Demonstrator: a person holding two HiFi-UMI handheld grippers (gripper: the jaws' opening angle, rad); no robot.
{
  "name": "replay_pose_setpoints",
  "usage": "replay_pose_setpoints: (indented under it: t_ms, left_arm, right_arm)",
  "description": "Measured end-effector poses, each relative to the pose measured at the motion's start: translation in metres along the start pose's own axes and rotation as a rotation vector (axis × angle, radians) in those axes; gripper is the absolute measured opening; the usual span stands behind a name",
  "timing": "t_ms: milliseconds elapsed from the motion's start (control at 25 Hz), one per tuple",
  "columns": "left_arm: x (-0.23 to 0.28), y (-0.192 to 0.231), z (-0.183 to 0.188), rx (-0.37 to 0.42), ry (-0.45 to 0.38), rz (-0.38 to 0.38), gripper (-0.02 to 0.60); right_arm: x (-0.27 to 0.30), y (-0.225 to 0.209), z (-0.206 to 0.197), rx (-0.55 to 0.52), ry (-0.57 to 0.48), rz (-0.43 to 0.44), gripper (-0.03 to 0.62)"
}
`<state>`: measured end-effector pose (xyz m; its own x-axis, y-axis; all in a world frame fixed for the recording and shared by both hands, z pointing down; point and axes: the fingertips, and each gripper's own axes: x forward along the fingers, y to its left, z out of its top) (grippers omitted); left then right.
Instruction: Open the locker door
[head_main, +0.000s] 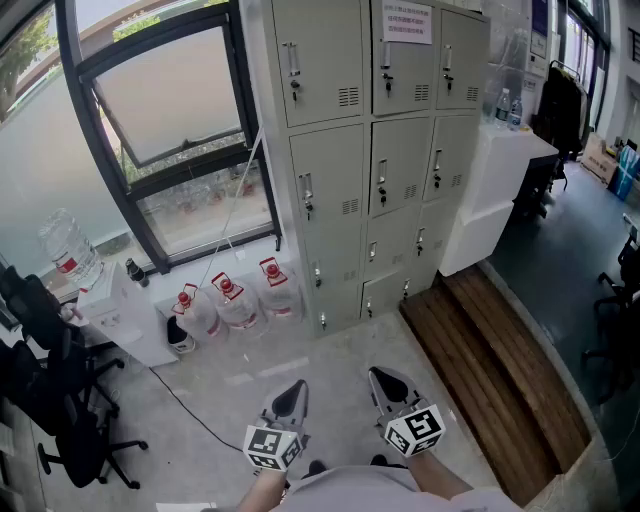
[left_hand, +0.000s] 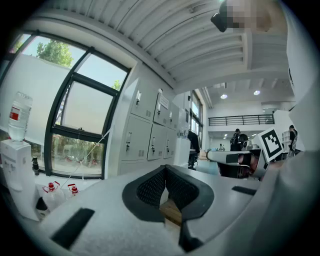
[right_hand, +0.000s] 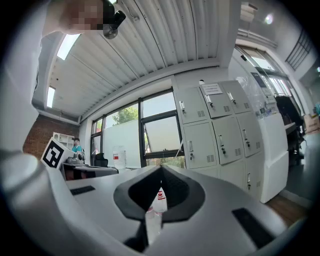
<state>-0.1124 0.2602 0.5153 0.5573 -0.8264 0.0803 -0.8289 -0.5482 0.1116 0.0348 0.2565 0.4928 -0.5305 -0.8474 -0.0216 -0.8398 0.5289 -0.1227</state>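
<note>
A bank of grey lockers (head_main: 370, 170) stands against the wall ahead, three columns wide, every door closed, each with a small handle and lock. The same lockers show in the left gripper view (left_hand: 150, 135) and in the right gripper view (right_hand: 215, 130), a good way off. My left gripper (head_main: 296, 388) and right gripper (head_main: 380, 376) are held low, side by side, pointing at the lockers from a distance. In each gripper's own view, left (left_hand: 165, 170) and right (right_hand: 160, 170), the jaws meet at the tips with nothing between them.
Several large water jugs (head_main: 235, 300) sit on the floor left of the lockers, beside a white water dispenser (head_main: 110, 300). Black office chairs (head_main: 50, 380) stand at the left. A wooden platform (head_main: 500, 370) and a white counter (head_main: 500, 190) lie to the right.
</note>
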Motion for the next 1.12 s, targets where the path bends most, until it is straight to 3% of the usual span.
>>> replay_pose_setpoints:
  t_ms: [680, 1120]
  left_arm:
    - [0.008, -0.011, -0.003, 0.001, 0.013, 0.022, 0.008]
    - [0.04, -0.03, -0.001, 0.014, 0.008, 0.108, 0.008]
  right_arm:
    - [-0.006, -0.013, -0.007, 0.02, 0.016, 0.024, 0.012]
    - [-0.01, -0.057, -0.003, 0.028, 0.016, 0.105, 0.012]
